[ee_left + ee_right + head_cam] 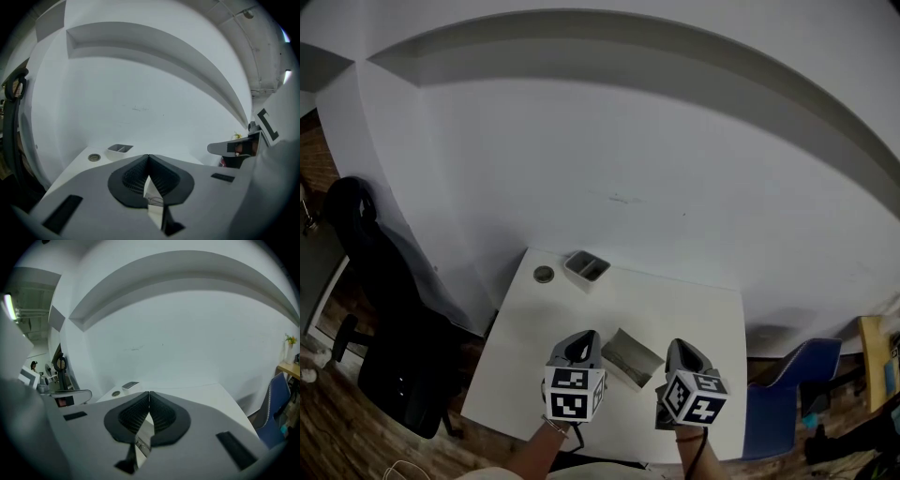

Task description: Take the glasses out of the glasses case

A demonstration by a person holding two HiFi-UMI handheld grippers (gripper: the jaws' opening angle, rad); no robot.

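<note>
The glasses case (631,357), a grey-brown oblong box, lies closed on the white table (712,319) near its front edge. No glasses show. My left gripper (585,337) hangs just left of the case, my right gripper (677,345) just right of it, and neither touches it. In the left gripper view the ribbed black pads (136,176) meet at their tips with nothing between them. A bit of the case (155,202) shows through the gap below them. In the right gripper view the pads (161,414) also stand shut and empty over the case (142,446).
A small white two-compartment tray (586,268) and a round grey disc (544,274) sit at the table's far left corner. A black office chair (389,319) stands left of the table, a blue chair (787,394) at the right. A white wall rises behind.
</note>
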